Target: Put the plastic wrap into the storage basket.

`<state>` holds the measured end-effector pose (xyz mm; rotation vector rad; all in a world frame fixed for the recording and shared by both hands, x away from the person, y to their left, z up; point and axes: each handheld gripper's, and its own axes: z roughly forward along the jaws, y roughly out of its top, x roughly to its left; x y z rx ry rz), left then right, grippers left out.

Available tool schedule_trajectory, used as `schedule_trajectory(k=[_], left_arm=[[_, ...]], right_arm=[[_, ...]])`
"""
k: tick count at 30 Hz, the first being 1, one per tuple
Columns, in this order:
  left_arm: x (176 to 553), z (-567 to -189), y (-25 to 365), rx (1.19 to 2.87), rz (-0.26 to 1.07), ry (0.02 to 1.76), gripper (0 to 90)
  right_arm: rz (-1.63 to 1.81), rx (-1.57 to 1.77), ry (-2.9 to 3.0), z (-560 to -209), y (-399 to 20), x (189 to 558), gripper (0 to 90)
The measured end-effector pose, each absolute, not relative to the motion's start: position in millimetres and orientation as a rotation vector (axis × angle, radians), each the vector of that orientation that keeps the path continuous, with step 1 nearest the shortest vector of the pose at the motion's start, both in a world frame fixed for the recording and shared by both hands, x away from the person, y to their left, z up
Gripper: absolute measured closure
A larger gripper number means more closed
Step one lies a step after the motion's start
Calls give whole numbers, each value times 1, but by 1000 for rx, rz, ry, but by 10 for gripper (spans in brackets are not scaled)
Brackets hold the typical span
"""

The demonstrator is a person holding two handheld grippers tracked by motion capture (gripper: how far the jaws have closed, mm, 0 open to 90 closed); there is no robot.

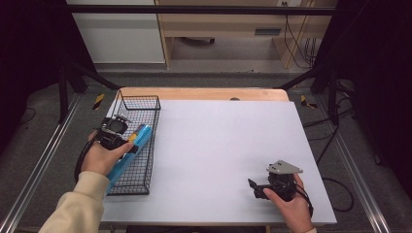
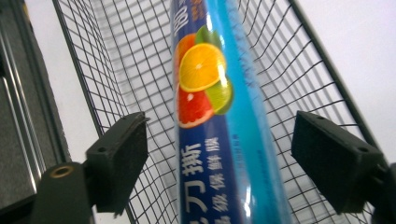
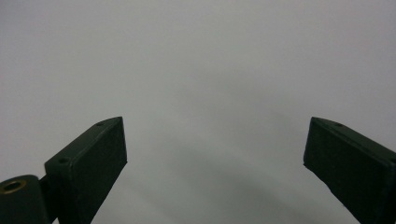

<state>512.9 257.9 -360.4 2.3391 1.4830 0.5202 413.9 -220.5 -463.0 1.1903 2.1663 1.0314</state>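
The person wears a cream long sleeve (image 1: 80, 206) on the left arm. The left gripper (image 1: 127, 137) is black, with a round dark camera housing on top and a black cable looping beside the wrist. The right gripper (image 1: 253, 186) is black too, topped by a grey three-cornered plate (image 1: 283, 168), its cable trailing by the hand. Each gripper's jaws are flat, matte black blocks with small screw holes and a brass-coloured fitting at the base.
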Motion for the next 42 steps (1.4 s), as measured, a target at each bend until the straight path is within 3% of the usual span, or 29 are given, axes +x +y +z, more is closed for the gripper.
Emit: schedule_trajectory(k=[10, 18, 42], left_arm=[[493, -345, 243, 2242, 601, 1371, 108], [476, -335, 209, 2233, 633, 1220, 75], [449, -336, 128, 2183, 657, 894, 68]], right_arm=[[1030, 1205, 2162, -462, -221, 413, 63], [1026, 1199, 2156, -462, -222, 412, 63], [1023, 1189, 2149, -461, -222, 412, 59]])
